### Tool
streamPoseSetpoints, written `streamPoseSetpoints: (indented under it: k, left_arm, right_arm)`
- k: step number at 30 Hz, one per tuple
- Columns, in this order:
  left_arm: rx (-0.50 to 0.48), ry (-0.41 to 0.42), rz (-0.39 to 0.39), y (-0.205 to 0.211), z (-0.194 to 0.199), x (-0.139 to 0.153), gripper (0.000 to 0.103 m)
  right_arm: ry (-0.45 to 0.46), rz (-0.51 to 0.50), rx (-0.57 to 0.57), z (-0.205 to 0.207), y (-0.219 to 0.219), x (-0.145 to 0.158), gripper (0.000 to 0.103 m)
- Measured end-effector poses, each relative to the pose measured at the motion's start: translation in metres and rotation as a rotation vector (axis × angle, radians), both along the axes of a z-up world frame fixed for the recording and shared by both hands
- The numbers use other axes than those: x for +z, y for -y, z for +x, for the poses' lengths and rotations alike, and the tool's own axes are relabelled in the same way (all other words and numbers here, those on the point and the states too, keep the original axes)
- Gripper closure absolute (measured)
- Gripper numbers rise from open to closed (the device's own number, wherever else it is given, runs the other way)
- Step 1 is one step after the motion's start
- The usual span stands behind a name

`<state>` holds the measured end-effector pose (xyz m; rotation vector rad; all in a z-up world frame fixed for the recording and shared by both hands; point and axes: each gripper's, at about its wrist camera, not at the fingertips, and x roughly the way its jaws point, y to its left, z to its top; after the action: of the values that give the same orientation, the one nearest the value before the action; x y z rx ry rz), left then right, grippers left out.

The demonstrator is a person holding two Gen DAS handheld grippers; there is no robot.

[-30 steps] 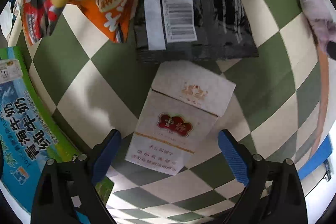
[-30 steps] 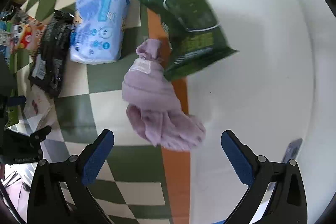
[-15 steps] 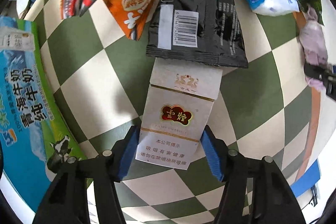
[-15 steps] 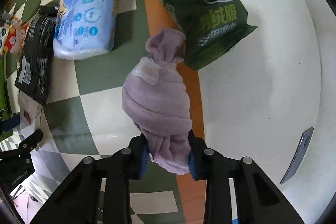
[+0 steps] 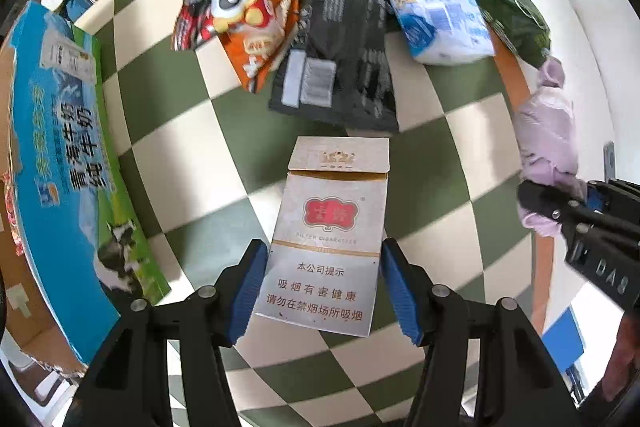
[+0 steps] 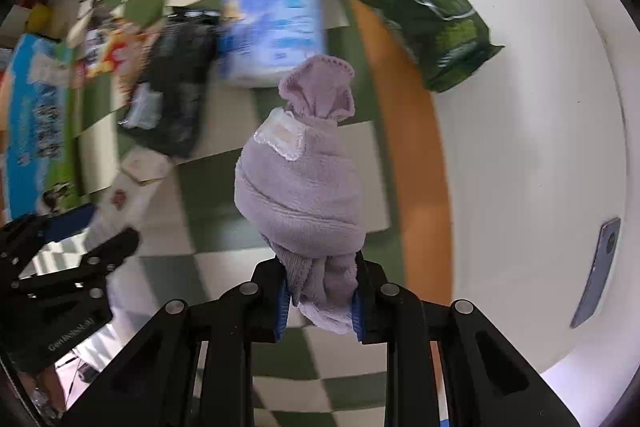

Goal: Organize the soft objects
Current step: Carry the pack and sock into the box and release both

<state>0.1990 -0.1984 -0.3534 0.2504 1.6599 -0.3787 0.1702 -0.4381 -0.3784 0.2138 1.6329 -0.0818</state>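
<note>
Now the rolled lilac fleece cloth bundle (image 6: 300,195) hangs clear of the green-and-cream checkered tablecloth (image 6: 344,379), where half a second ago it lay on it near the orange border strip at the cloth's right edge; its long axis runs straight out from the right gripper (image 6: 318,301), gathered tip pointing away. That gripper's blue pads are pinched tight on the bundle's near end. Likewise the white cardboard cigarette pack with a red emblem (image 5: 326,239) has been raised since then, its long axis in line with the left gripper (image 5: 320,291), opened flip-lid end pointing away; the blue pads press both long sides of its near end. Beyond lie a black foil pouch (image 5: 340,71), an orange panda snack bag (image 5: 240,23), a pale blue tissue pack (image 5: 436,15) and a dark green packet (image 6: 416,19).
</note>
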Motion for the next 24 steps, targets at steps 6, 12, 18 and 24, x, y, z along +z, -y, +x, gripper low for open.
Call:
streamPoseSetpoints:
  k: [6,12,18,24]
  left_arm:
    - [0.047,-0.044,0.01,-0.011,-0.015,-0.022,0.048]
    - [0.089,-0.029,-0.033,-0.033,-0.026,-0.005,0.048]
    - [0.108,0.008,-0.098,-0.043,-0.036,0.036,0.048]
    - [0.135,0.102,-0.171,-0.061,-0.017,0.098,0.048]
  right_arm:
    - [-0.006,-0.003,0.014,-0.01,-0.028,-0.001,0.078]
    - [0.047,-0.006,0.006,-0.023,-0.033,0.021,0.078]
    - [0.107,0.024,0.007,-0.028,-0.038,0.058,0.078]
    - [0.175,0.061,0.034,-0.01,-0.057,0.093,0.078]
